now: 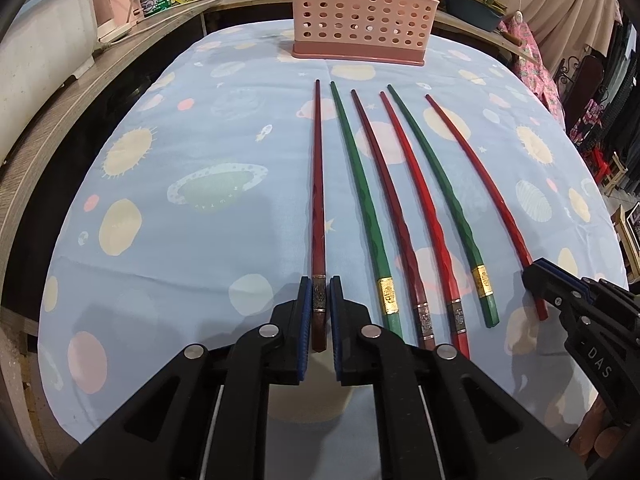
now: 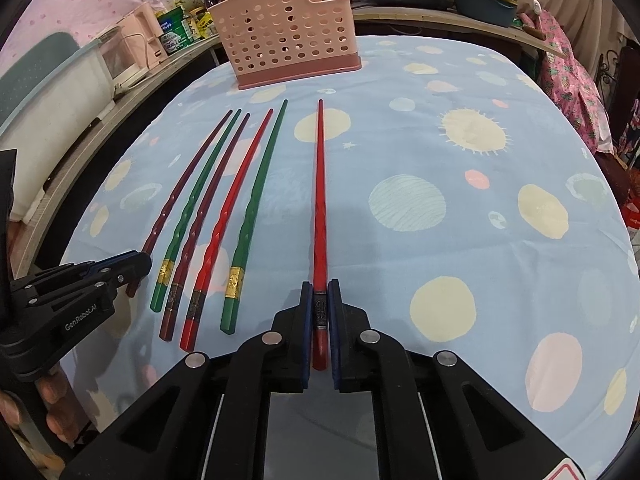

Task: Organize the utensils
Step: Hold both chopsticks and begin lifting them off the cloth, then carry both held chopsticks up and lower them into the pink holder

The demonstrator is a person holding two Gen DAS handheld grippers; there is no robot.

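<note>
Both tools clamped on chopsticks

Left tool (image 1: 319, 300) grips the dark red chopstick (image 1: 318, 200); right tool (image 2: 321, 304) grips the bright red chopstick (image 2: 320, 200), four between on the bench (image 1: 160, 160).

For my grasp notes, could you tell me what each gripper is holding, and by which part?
The left gripper is shut on the dark red chopstick at its banded handle end. The right gripper grips the bright red chopstick likewise.

Glossy lacquered chopsticks (image 1: 400, 200) gleam, faceted, with metallic gold and silver bands; the cloth (image 1: 180, 160) beneath looks soft, matt, lightly creased. At twelve o'clock, a pink perforated plastic basket (image 1: 360, 12), smooth, faintly shiny.
</note>
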